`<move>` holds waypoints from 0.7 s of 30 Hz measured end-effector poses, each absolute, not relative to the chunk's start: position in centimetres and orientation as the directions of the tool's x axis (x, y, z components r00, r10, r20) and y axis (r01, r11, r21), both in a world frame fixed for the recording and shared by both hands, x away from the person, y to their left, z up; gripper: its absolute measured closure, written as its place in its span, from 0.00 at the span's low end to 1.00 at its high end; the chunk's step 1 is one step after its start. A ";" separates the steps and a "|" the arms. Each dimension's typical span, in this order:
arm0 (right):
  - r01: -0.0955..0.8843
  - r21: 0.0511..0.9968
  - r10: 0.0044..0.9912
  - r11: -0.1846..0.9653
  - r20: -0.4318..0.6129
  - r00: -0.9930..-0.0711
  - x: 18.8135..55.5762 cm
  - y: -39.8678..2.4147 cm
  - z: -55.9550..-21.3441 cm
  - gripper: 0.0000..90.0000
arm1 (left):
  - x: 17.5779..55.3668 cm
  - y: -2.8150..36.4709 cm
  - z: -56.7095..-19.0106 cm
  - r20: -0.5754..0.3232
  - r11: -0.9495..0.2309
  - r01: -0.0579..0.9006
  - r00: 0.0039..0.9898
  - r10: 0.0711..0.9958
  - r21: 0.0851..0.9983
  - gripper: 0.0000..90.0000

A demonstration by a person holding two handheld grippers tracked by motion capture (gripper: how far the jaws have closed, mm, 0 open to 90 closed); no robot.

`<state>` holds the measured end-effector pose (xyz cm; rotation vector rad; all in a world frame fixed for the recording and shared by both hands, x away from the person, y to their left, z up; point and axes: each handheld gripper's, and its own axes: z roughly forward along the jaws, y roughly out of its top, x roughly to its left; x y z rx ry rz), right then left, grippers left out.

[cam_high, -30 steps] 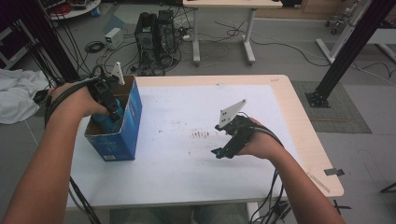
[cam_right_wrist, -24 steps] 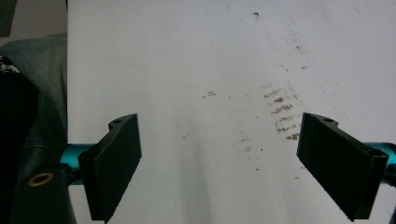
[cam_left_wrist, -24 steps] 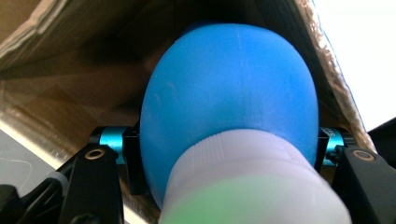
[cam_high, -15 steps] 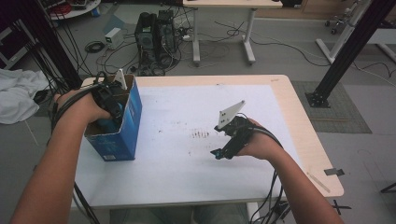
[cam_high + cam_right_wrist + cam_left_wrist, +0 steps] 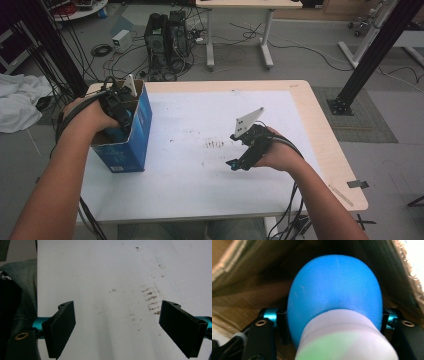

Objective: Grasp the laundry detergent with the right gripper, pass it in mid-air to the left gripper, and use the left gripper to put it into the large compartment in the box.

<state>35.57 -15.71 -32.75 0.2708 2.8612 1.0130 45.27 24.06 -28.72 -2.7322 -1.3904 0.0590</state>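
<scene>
An open blue cardboard box (image 5: pixel 137 131) stands at the table's left edge. My left gripper (image 5: pixel 119 107) reaches down into it. In the left gripper view a smooth blue rounded object (image 5: pixel 334 292) with a white ribbed lower part sits between the two black jaws of my left gripper (image 5: pixel 334 321), and both pads touch its sides. Those jaws have just been opening slightly, with the object still between them. My right gripper (image 5: pixel 235 164) rests low over the white table top (image 5: pixel 200 180) at centre right. In the right gripper view the right gripper (image 5: pixel 117 326) is open with nothing between its jaws.
Brown cardboard walls (image 5: pixel 242 267) close in around the blue object. Dark smudges (image 5: pixel 216 144) mark the table's middle. Behind the table are computer cases (image 5: pixel 165 30) with cables on the floor, and a white cloth (image 5: pixel 17 102) lies at far left.
My left hand has shifted slightly at the box's opening, toward the box's far end. The right hand and its gripper have not moved.
</scene>
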 end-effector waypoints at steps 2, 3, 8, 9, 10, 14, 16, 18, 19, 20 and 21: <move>0.135 0.635 0.199 0.760 -0.030 -0.980 35.5 -15.8 -32.6 0.15 | 45.3 24.0 -28.7 0.015 -0.605 0.791 0.608 0.793 -0.088 0.37; 0.129 0.637 0.194 0.760 -0.033 -0.980 35.5 -15.9 -32.6 0.15 | 45.3 23.9 -28.7 0.009 -0.606 0.790 0.609 0.793 -0.090 0.37; 0.139 0.637 0.205 0.758 -0.029 -0.978 35.4 -16.0 -32.6 0.14 | 45.1 23.9 -28.4 0.017 -0.608 0.790 0.611 0.792 -0.082 0.35; 0.138 0.637 0.205 0.759 -0.032 -0.978 35.4 -16.1 -32.6 0.15 | 45.0 23.9 -28.3 0.015 -0.605 0.793 0.607 0.794 -0.079 0.35; 0.141 0.637 0.207 0.758 -0.030 -0.978 35.4 -16.1 -32.6 0.14 | 44.9 23.9 -28.3 0.017 -0.592 0.804 0.594 0.804 -0.061 0.35; 0.137 0.639 0.203 0.757 -0.031 -0.979 35.4 -16.0 -32.6 0.15 | 44.9 24.0 -27.9 0.015 -0.614 0.786 0.616 0.787 -0.079 0.35; 0.132 0.642 0.200 0.755 -0.033 -0.979 35.4 -15.9 -32.6 0.14 | 44.6 23.9 -27.6 0.012 -0.607 0.792 0.609 0.793 -0.064 0.35; 0.140 0.640 0.207 0.756 -0.030 -0.978 35.4 -15.9 -32.6 0.15 | 44.6 23.9 -27.5 0.018 -0.613 0.787 0.616 0.788 -0.064 0.34; 0.118 0.645 0.187 0.755 -0.040 -0.981 35.5 -15.9 -32.6 0.14 | 44.4 23.8 -27.5 0.020 -0.609 0.791 0.611 0.791 -0.057 0.34; 0.118 0.645 0.187 0.755 -0.040 -0.981 35.5 -15.9 -32.6 0.14 | 44.4 23.8 -27.4 0.016 -0.607 0.793 0.608 0.794 -0.053 0.34; 0.131 0.645 0.198 0.752 -0.031 -0.980 35.4 -15.9 -32.6 0.15 | 44.3 23.8 -27.2 0.026 -0.609 0.792 0.610 0.792 -0.051 0.33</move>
